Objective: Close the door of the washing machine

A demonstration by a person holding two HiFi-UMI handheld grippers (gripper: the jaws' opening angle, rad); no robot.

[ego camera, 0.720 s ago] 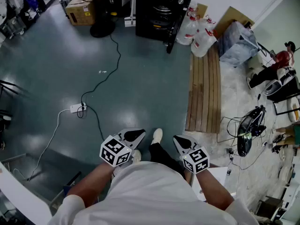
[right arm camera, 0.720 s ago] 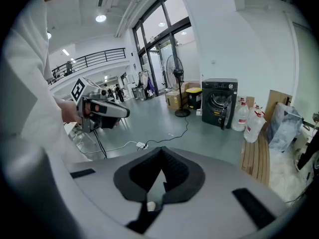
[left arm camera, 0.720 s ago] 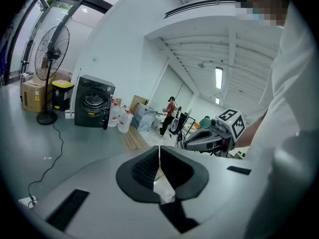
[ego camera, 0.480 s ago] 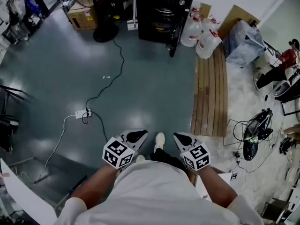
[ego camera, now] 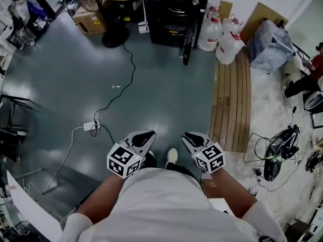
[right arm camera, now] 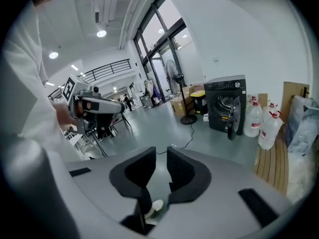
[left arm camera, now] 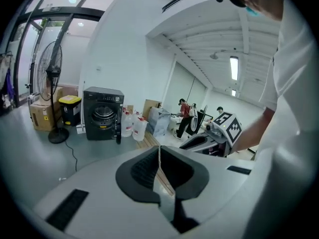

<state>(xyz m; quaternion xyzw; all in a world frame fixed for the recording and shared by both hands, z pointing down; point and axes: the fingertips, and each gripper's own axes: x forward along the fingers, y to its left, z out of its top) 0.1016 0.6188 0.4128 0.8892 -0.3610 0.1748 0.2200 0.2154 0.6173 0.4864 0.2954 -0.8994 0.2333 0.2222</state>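
I step forward: floor slides back, washer nearer, still far. Door open, out of reach. Left gripper jaws pressed together; right gripper jaws slightly spread, empty.

Glossy black washing machine, smooth shiny floor, slatted wood board, cardboard box

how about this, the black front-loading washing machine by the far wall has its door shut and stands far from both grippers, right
No: the door of the black front-loading washing machine hangs open, not shut, as the head view shows. The rest holds.
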